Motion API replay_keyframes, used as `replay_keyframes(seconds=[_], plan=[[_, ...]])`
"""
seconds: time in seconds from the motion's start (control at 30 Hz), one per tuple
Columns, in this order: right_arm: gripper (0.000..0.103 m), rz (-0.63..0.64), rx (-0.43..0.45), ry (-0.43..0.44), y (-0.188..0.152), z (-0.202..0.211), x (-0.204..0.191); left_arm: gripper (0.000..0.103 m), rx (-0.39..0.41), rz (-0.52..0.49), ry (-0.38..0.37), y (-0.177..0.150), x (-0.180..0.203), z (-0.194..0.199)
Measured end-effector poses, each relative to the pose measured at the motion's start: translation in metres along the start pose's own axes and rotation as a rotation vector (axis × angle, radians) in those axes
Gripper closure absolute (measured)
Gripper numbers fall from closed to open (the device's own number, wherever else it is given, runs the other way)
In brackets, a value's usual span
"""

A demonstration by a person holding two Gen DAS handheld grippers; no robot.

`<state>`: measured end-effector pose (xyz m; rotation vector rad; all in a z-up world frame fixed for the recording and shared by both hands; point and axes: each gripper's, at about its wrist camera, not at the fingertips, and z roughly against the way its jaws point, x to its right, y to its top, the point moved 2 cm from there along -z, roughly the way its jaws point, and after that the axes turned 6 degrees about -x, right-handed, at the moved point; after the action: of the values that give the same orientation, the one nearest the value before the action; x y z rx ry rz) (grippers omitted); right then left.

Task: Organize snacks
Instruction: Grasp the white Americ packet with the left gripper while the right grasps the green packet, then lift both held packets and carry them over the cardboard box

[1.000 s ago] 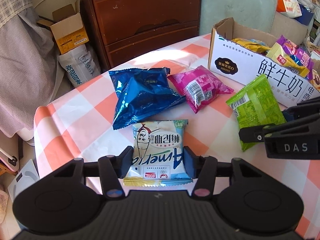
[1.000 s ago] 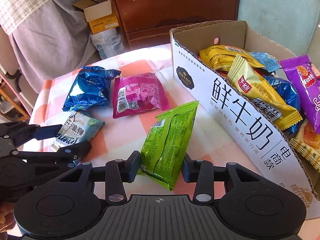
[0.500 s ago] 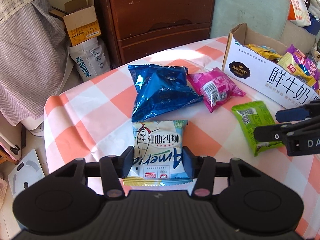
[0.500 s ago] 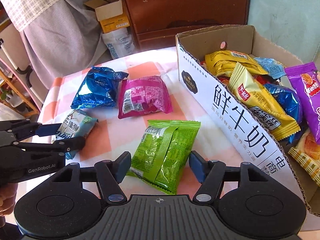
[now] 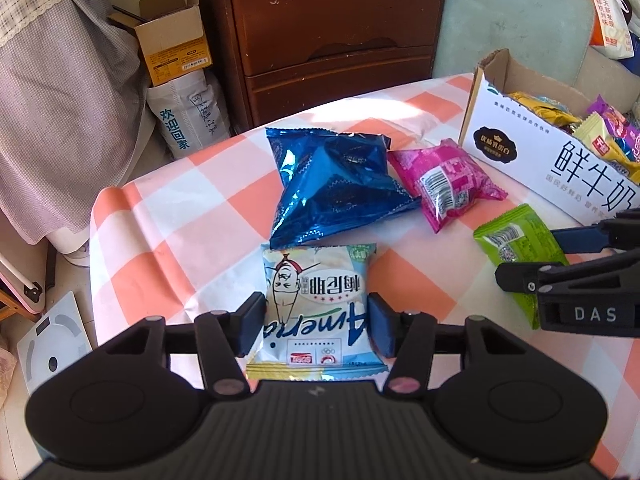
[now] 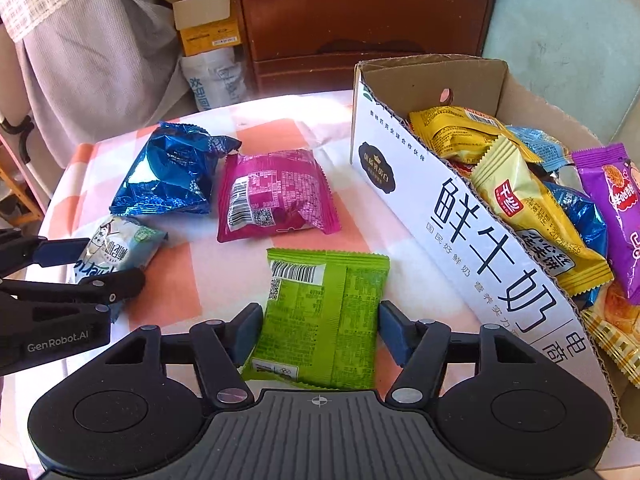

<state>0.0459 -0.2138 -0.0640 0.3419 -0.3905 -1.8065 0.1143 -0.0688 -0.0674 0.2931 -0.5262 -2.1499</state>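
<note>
My left gripper (image 5: 316, 326) is shut on a white-and-blue snack packet (image 5: 318, 300), which rests on the checked tablecloth (image 5: 168, 240). My right gripper (image 6: 318, 330) is open, its fingers either side of a green snack packet (image 6: 324, 312) that lies flat on the cloth. A blue foil bag (image 5: 336, 196) and a pink packet (image 5: 444, 182) lie farther back. A white cardboard box (image 6: 440, 208) at the right holds several snack packets.
A brown dresser (image 5: 336, 28) stands behind the table, with a small cardboard box (image 5: 172, 46) and a white sack (image 5: 188, 116) to its left. A scale (image 5: 52, 340) lies on the floor. The table's left edge (image 5: 94, 240) drops off nearby.
My right gripper has opened and the green packet has dropped from tilted to flat on the cloth. My left gripper has pulled back a little with the white packet still in it.
</note>
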Motion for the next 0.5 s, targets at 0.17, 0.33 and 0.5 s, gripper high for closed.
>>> replay_keyframes(seconds=[0.17,0.33,0.5], plan=[[0.052,0.054,0.012,0.024,0.000,0.002,-0.004,0.054,0.001,-0.020,0.010,-0.001,0.004,0.002],[0.052,0.081,0.033,0.043,0.001,0.008,-0.007,0.054,0.005,-0.033,0.033,-0.002,0.006,0.007],[0.052,0.115,0.070,0.054,0.001,0.018,-0.010,0.054,0.020,-0.051,0.059,-0.002,0.009,0.012]])
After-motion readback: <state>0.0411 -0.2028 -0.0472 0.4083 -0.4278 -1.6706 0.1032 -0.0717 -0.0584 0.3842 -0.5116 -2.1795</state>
